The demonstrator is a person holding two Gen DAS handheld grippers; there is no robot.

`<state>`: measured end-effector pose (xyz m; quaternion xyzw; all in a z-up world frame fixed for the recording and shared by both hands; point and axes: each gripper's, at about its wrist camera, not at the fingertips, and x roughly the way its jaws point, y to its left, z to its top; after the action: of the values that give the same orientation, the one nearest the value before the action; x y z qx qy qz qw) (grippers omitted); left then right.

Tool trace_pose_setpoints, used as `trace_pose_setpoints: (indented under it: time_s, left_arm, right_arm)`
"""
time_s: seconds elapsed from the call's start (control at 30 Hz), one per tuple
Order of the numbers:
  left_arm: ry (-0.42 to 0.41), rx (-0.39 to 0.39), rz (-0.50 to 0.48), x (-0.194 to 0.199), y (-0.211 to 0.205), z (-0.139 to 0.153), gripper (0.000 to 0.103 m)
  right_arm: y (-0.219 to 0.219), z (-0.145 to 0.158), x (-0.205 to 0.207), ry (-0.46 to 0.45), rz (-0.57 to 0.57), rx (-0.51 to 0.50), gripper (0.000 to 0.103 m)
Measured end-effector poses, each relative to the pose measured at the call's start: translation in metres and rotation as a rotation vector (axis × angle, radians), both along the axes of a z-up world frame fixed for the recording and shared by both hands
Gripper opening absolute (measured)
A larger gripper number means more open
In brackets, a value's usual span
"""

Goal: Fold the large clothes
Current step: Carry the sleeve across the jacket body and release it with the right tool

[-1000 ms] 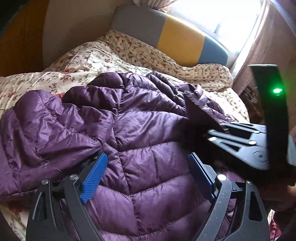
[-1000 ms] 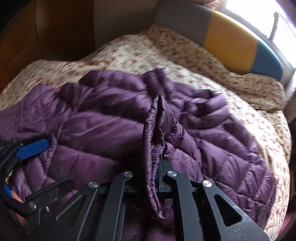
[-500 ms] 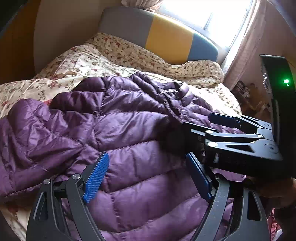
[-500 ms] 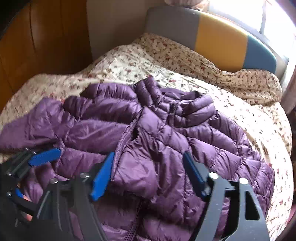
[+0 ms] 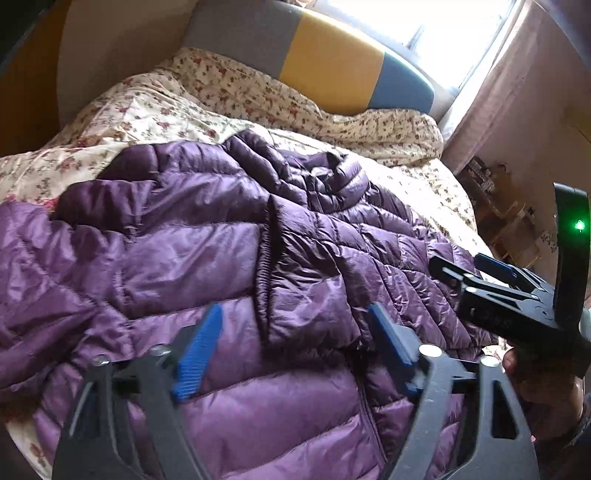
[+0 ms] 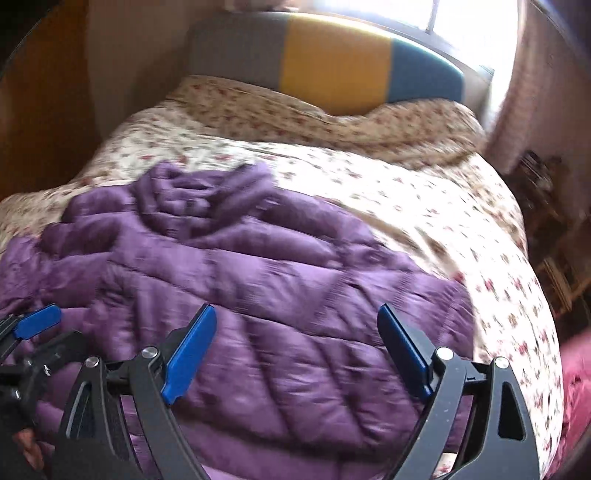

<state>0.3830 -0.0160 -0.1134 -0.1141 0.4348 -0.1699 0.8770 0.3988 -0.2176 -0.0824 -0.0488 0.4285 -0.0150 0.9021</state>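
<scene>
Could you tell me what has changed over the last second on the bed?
The right tongs let go of the purple jacket's sleeve cuff, which dropped flat onto the jacket, and are opening, empty. The left tongs are closing, gripping nothing. The jacket stays spread on the floral bedspread.

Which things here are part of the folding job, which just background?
Job:
- purple jacket, spread on the bed
- left gripper, jaws closing, nothing pinched
- right gripper, jaws opening, nothing held

Background:
- floral quilt
- headboard
- window
- curtain
- cluttered shelf
</scene>
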Motion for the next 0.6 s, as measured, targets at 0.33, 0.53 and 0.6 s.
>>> trace_pose_setpoints:
  time_s: [0.33, 0.53, 0.6]
  left_arm:
    - [-0.016, 0.036, 0.038, -0.007, 0.004, -0.011, 0.001]
    - [-0.047, -0.008, 0.086, -0.031, 0.027, -0.006, 0.001]
    - [-0.056, -0.008, 0.109, -0.037, 0.036, -0.004, 0.001]
  right_arm:
    - [-0.075, -0.024, 0.001, 0.03, -0.18, 0.076, 0.088]
    - [-0.056, -0.035, 0.004, 0.031, -0.112, 0.103, 0.092]
    - [-0.045, -0.036, 0.005, 0.026, -0.079, 0.097, 0.092]
